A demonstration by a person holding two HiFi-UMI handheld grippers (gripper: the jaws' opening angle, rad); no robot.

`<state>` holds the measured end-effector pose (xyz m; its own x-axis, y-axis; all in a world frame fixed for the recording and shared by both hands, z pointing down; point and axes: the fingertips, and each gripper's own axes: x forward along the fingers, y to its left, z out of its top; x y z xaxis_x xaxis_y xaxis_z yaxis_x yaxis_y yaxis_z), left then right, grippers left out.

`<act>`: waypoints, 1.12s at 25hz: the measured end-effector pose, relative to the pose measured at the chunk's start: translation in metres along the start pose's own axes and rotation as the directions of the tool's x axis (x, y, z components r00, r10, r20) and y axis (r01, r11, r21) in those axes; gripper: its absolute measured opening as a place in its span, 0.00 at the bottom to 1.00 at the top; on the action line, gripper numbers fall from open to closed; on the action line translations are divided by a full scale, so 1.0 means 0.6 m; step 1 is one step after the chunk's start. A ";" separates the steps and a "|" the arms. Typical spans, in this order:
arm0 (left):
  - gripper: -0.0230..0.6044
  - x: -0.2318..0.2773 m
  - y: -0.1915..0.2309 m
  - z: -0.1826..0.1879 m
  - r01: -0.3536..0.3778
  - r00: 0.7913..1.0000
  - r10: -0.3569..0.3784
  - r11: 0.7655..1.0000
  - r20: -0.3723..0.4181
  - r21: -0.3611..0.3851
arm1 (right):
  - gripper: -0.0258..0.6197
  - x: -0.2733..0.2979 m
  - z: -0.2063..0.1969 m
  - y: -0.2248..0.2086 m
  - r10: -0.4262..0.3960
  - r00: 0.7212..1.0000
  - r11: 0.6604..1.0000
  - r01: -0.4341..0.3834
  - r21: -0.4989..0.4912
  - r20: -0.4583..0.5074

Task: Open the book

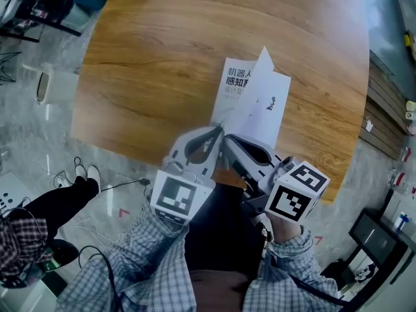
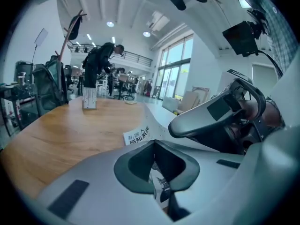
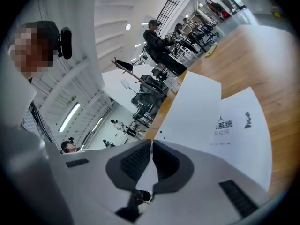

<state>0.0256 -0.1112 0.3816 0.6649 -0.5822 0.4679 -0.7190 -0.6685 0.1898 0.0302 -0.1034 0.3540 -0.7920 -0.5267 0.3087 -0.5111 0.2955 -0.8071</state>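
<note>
tightly, right hand-held gripper [image 3: 151, 145] pinches book [image 3: 243, 144] page edge.

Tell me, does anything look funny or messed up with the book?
One white sheet of the book stands up off the wooden table instead of lying flat, pinched by the right gripper; the left gripper pinches the book's near edge. No tear or spill shows.

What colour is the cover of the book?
White, with dark printed characters; the book shows best in the head view.
</note>
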 end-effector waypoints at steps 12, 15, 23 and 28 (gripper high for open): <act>0.05 -0.092 0.126 0.011 -0.185 0.980 0.189 0.981 0.069 -0.062 | 0.08 0.125 -0.011 0.089 0.165 0.982 0.984 -0.170 -0.051 -0.094; 0.05 -0.108 0.151 -0.001 -0.219 0.974 0.222 0.974 0.047 -0.060 | 0.08 0.151 -0.017 0.099 0.196 0.975 0.978 -0.201 -0.047 -0.102; 0.05 -0.123 0.221 -0.046 -0.264 0.965 0.264 0.960 -0.014 -0.093 | 0.08 0.225 -0.041 0.093 0.215 0.967 0.976 -0.219 -0.013 -0.133; 0.05 -0.111 0.247 -0.086 -0.284 0.959 0.283 0.949 -0.025 -0.139 | 0.08 0.258 -0.064 0.065 0.210 0.965 0.977 -0.212 0.003 -0.158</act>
<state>-0.1360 -0.1475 0.4231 0.4290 -0.7356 0.5243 -0.8989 -0.4047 0.1678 -0.1250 -0.1427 0.3896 -0.9242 -0.3204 0.2076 -0.3303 0.3985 -0.8556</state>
